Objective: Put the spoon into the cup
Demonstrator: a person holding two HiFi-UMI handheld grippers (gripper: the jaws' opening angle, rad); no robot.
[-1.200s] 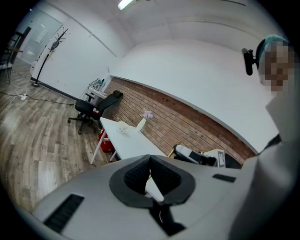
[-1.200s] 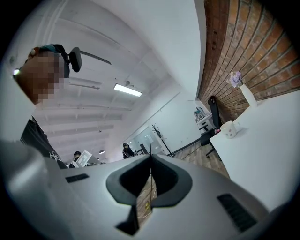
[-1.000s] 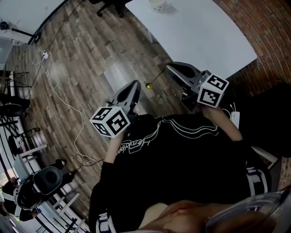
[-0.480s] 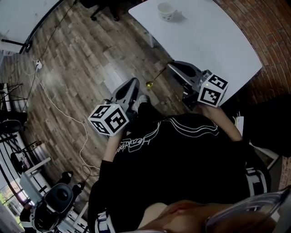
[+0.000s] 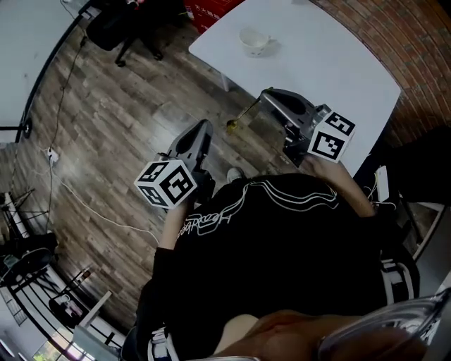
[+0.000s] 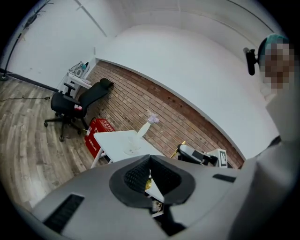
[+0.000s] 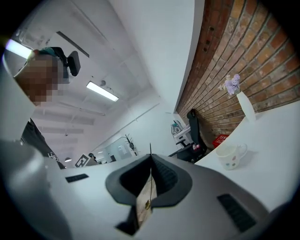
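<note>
A white cup (image 5: 254, 40) stands on the far part of the white table (image 5: 331, 63); the right gripper view shows the cup (image 7: 229, 155) ahead to the right. My right gripper (image 5: 266, 94) hovers near the table's front corner, shut on the thin handle of a gold spoon (image 5: 239, 118). The spoon's bowl hangs out to the left over the wooden floor. In the right gripper view the handle (image 7: 150, 154) stands edge-on between the jaws. My left gripper (image 5: 204, 127) is over the floor, left of the table, shut, and I see nothing held in it.
A brick wall (image 5: 416, 42) runs along the table's right side. A black office chair (image 5: 123, 25) and a red box (image 5: 211, 10) stand beyond the table's left end. A white vase with a flower (image 7: 243, 103) stands at the table's back.
The table and cup have come further into the head view and nearer, and the floor has slid past. Both grippers keep the same pose, the spoon still in the right one.
</note>
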